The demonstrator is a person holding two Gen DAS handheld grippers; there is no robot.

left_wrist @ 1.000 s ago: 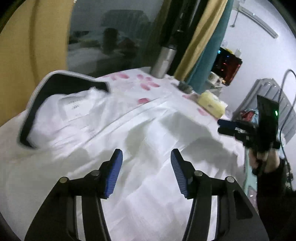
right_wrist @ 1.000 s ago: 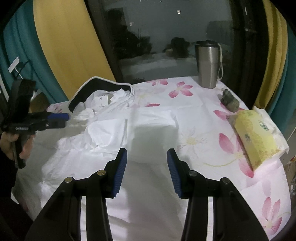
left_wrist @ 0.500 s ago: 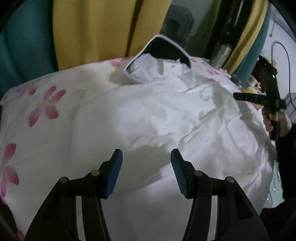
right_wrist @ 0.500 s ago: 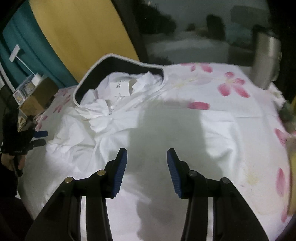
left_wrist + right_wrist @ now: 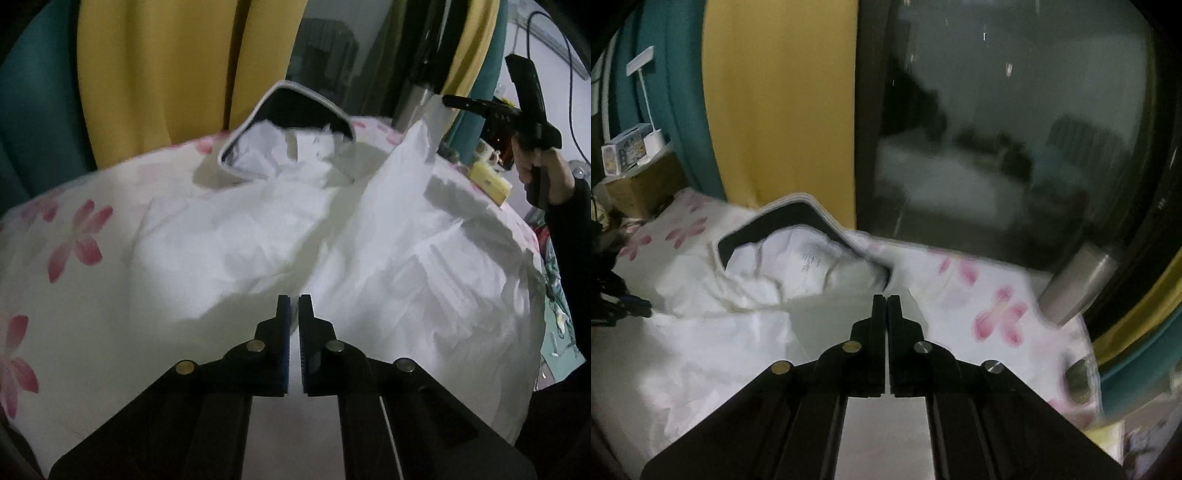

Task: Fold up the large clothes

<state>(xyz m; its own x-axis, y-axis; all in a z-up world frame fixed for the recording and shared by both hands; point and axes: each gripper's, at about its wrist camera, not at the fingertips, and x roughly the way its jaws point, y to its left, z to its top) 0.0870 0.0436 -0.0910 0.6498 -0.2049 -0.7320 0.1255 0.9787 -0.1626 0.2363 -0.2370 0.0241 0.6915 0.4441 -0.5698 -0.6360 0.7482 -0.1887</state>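
Observation:
A large white garment (image 5: 258, 221) with a dark, white-edged collar (image 5: 295, 99) lies spread on a flower-print table (image 5: 74, 236). My left gripper (image 5: 294, 301) is shut on a fold of the white cloth near its front edge. My right gripper (image 5: 886, 299) is shut on the white garment (image 5: 720, 332) just right of the collar (image 5: 798, 218) and lifts a peak of cloth. In the left wrist view the right gripper (image 5: 450, 100) is held high at the upper right, with that cloth peak (image 5: 417, 147) hanging below it.
A steel tumbler (image 5: 1078, 288) stands at the table's far right by a dark window. A yellow tissue pack (image 5: 487, 181) lies at the right edge. Yellow and teal curtains (image 5: 166, 74) hang behind. A cardboard box (image 5: 642, 184) with a small lamp stands at the left.
Both grippers were open above the garment; now both are shut on cloth. The right gripper has risen, pulling a peak of cloth up. The left has dropped toward the near edge.

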